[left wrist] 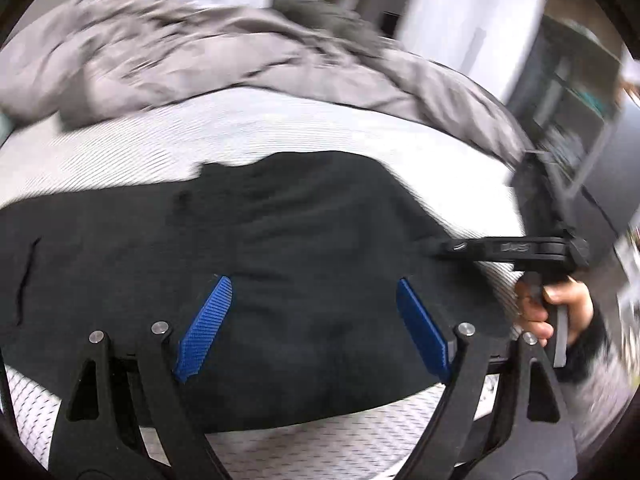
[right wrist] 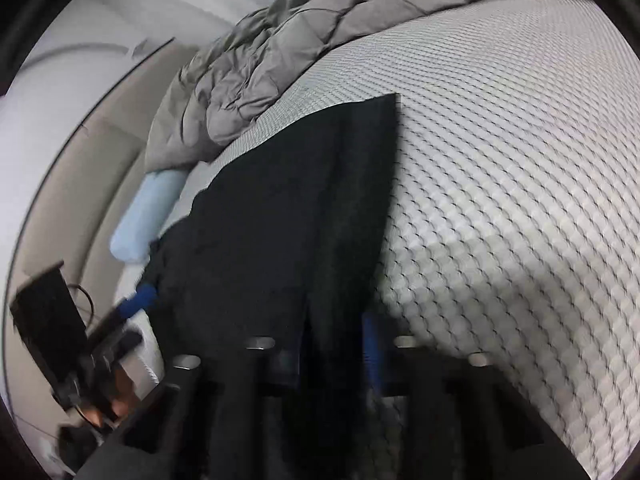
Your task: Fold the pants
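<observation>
The black pants (left wrist: 280,248) lie flat on the bed (right wrist: 500,200), left hand-held gripper (left wrist: 312,328) apart above them, right hand-held gripper (right wrist: 336,344) seemingly clamped on their edge; next, probably fold over.

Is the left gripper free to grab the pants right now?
Probably yes. The left gripper is open, its blue pads apart directly over the black pants, with nothing between them. The right gripper works the far edge, off to the side.

black pants (left wrist: 280,264) (right wrist: 280,224) lie flat, partly folded, on the patterned mattress (right wrist: 500,200).
</observation>
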